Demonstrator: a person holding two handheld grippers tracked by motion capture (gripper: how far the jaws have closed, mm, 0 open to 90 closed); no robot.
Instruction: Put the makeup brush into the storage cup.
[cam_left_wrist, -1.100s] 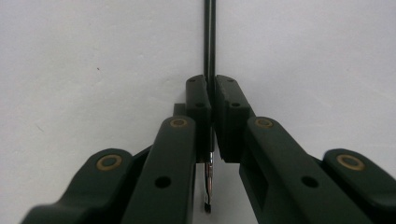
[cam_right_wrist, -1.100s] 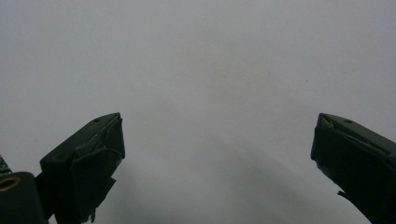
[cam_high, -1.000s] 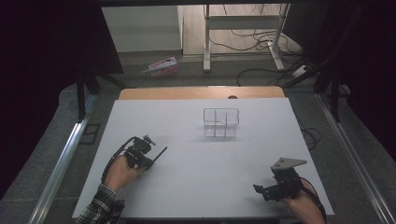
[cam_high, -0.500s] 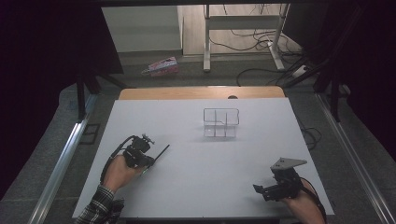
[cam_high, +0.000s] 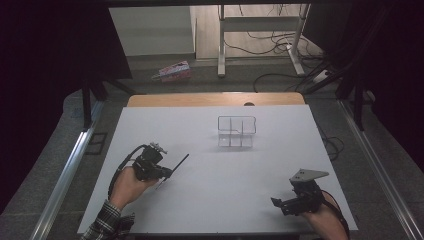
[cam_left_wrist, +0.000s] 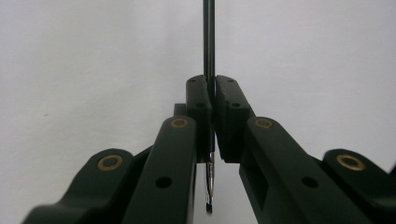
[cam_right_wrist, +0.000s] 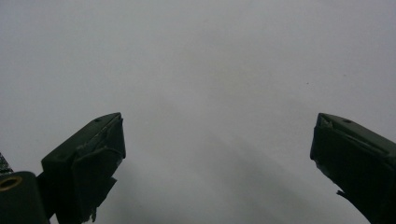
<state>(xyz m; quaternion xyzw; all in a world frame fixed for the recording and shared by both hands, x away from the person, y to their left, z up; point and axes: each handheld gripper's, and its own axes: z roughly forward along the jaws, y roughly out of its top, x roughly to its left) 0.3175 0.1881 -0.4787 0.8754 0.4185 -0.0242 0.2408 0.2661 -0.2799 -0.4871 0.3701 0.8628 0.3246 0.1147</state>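
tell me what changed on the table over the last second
Little changed. The left gripper, shut on the thin black pen, lifted it slightly, its tip rising off the white table a touch. Nothing was taken or let go. The clear plastic compartment organiser stayed put, and the right gripper stayed open near the table's front edge.

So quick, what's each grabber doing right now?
Left gripper: closed on a thin black pen.
Right gripper: open, holding nothing, over the white table.
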